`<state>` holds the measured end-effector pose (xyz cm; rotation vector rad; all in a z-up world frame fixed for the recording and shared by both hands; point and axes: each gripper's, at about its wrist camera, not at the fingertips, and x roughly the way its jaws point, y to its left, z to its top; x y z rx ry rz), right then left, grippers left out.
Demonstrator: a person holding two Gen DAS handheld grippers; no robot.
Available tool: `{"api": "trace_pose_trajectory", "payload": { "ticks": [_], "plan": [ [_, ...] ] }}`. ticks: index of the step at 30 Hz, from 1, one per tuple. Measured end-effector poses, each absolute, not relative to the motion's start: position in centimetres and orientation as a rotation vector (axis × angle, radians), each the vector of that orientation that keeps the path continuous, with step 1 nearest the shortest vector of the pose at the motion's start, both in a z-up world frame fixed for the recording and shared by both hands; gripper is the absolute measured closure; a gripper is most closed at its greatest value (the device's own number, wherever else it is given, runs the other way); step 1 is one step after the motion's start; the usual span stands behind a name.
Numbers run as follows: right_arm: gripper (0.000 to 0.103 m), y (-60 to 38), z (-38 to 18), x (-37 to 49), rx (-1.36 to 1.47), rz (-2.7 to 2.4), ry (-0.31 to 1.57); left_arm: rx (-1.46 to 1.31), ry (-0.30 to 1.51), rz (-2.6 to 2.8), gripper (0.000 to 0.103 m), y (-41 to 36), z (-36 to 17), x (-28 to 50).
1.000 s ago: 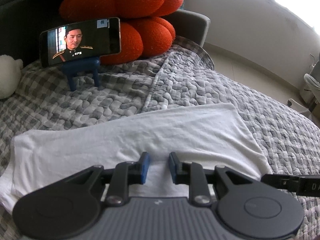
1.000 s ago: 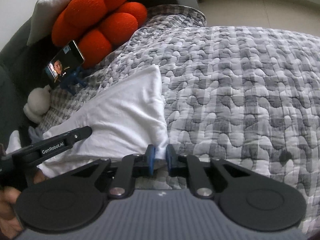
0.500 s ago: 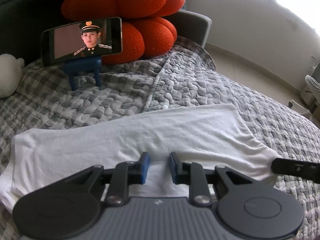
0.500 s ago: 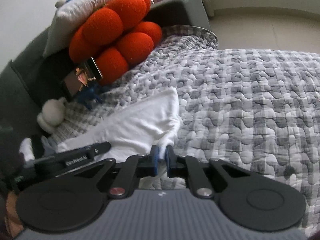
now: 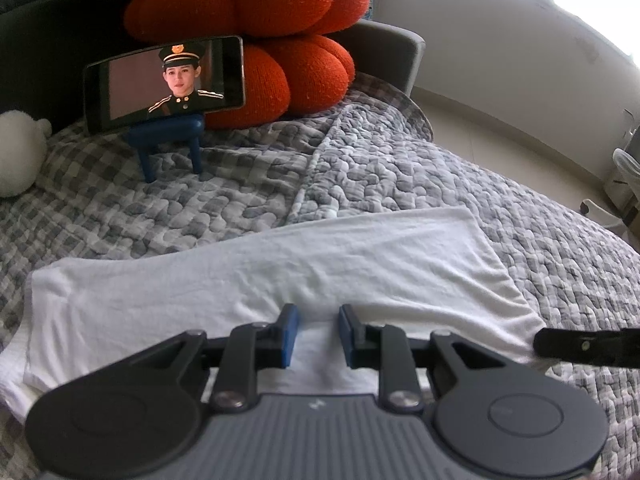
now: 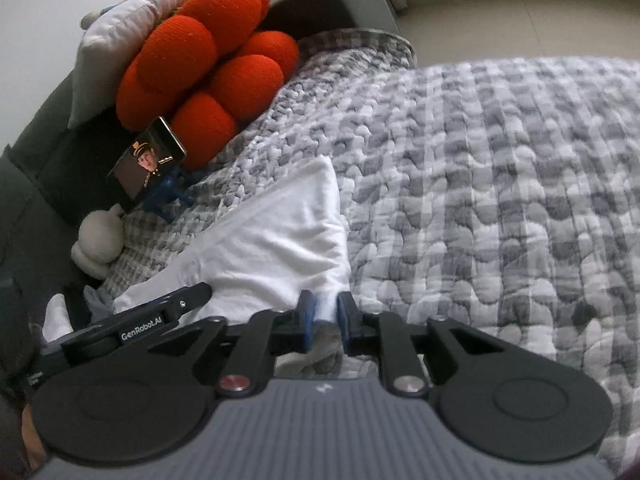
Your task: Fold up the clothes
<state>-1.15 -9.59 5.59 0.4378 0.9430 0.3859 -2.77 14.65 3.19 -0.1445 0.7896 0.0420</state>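
Note:
A white garment [image 5: 280, 276] lies in a long band across the grey checked quilt [image 5: 400, 168]. My left gripper [image 5: 319, 334] hovers at its near edge, jaws a little apart, with cloth showing through the gap and not pinched. In the right wrist view the garment [image 6: 280, 240] runs off to the left. My right gripper [image 6: 326, 318] is at its near right corner with its jaws opening. A strip of white cloth still stands between the pads. One of the right gripper's fingers [image 5: 584, 346] shows at the garment's right end. A left finger [image 6: 176, 306] rests over the cloth.
A phone on a blue stand [image 5: 164, 80] plays a video at the head of the bed, in front of an orange knot cushion [image 5: 260, 20]. A white plush toy [image 5: 16, 152] sits at the far left. The quilt [image 6: 500, 200] stretches out to the right.
My right gripper's jaws have widened around the garment's corner, and its view has rolled slightly. The left gripper has stayed put with the same gap.

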Motion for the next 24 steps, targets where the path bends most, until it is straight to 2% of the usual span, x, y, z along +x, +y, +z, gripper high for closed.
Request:
{"api": "trace_pose_trajectory", "payload": {
  "ticks": [1,9,11,14,20,22,24],
  "plan": [
    [0.069,-9.7,5.4,-1.1,0.451,0.381,0.954,-0.144,0.790,0.042,0.079,14.6,3.2,-2.8],
    [0.070,-10.5,4.8,-0.9,0.552,0.383,0.974,-0.149,0.792,0.040,0.078,14.7,3.2,-2.7],
    [0.087,-10.6,5.1,-1.0,0.549,0.379,0.960,-0.149,0.792,0.040,0.078,14.7,3.2,-2.7],
    [0.091,-10.8,5.5,-1.2,0.547,0.373,0.938,-0.149,0.792,0.040,0.078,14.7,3.2,-2.7],
    [0.091,-10.4,5.3,-1.1,0.532,0.341,0.958,-0.142,0.792,0.044,0.077,14.5,3.1,-2.6],
    [0.084,-10.4,5.0,-0.9,0.535,0.335,0.973,-0.136,0.791,0.046,0.077,14.4,3.1,-2.7],
    [0.083,-10.6,5.0,-0.8,0.554,0.352,0.968,-0.136,0.791,0.046,0.076,14.4,3.1,-2.7]
  ]
}}
